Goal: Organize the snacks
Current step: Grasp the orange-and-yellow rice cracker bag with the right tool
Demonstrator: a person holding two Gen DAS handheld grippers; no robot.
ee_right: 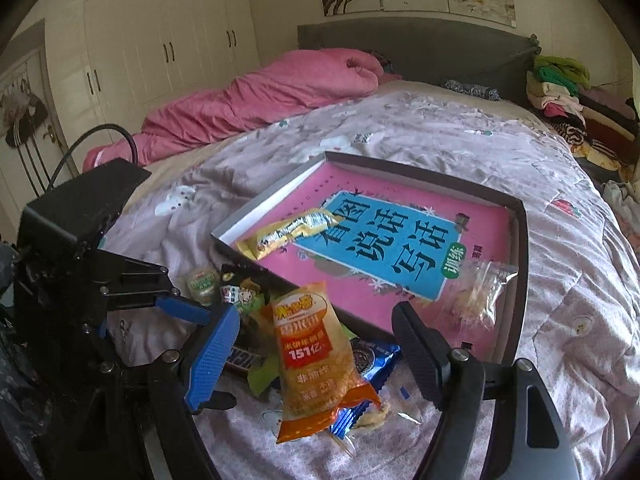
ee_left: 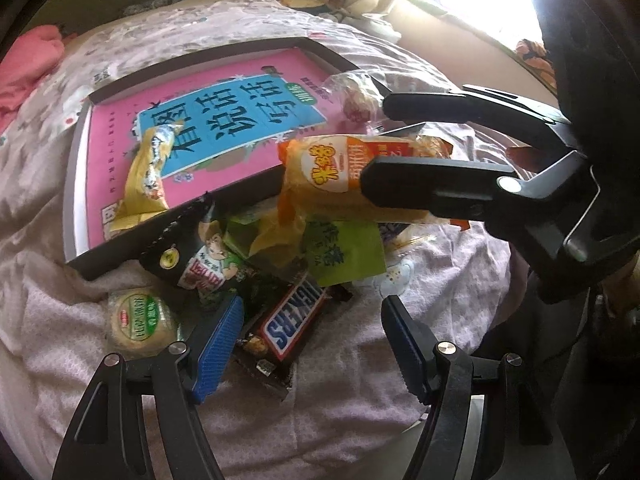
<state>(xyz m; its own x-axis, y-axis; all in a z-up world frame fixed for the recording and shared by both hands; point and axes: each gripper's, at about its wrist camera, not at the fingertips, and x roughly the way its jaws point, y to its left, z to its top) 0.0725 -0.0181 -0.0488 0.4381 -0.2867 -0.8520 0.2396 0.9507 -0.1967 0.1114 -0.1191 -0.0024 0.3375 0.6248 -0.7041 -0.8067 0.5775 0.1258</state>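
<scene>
Between the fingers of the right gripper (ee_right: pixel 316 314) lies an orange pack (ee_right: pixel 312 360), its printed face up, propped on a heap of snacks. The jaws stand wide with a gap on each side of the pack, so nothing is grasped (the pads are not pressing on it). Under the pack, toward the right finger, a blue pack (ee_right: pixel 372 360) pokes out; toward the left finger a green packet (ee_left: pixel 344 252) shows.

Just beyond the fingertips is a shallow box (ee_right: pixel 520 280) with a pink book (ee_right: pixel 400 248) lying flat inside. A yellow pack (ee_right: pixel 288 232) rests on the book at the box's left end, and a clear bag (ee_right: pixel 480 292) sits in the corner ahead of the right finger.

Left of the right gripper, the left gripper (ee_left: pixel 312 308) hangs over the same heap, released as well, holding nothing. A Snickers (ee_left: pixel 294 320) lies between and below its blue pads, apart from them. Outside its left finger sits a round green biscuit (ee_left: pixel 140 320); ahead of that finger a black pack (ee_left: pixel 192 256) leans against the box's near wall.

Everything rests on a pale flowered bedspread (ee_right: pixel 400 140), with a pink quilt (ee_right: pixel 260 96) bunched far beyond the box.
</scene>
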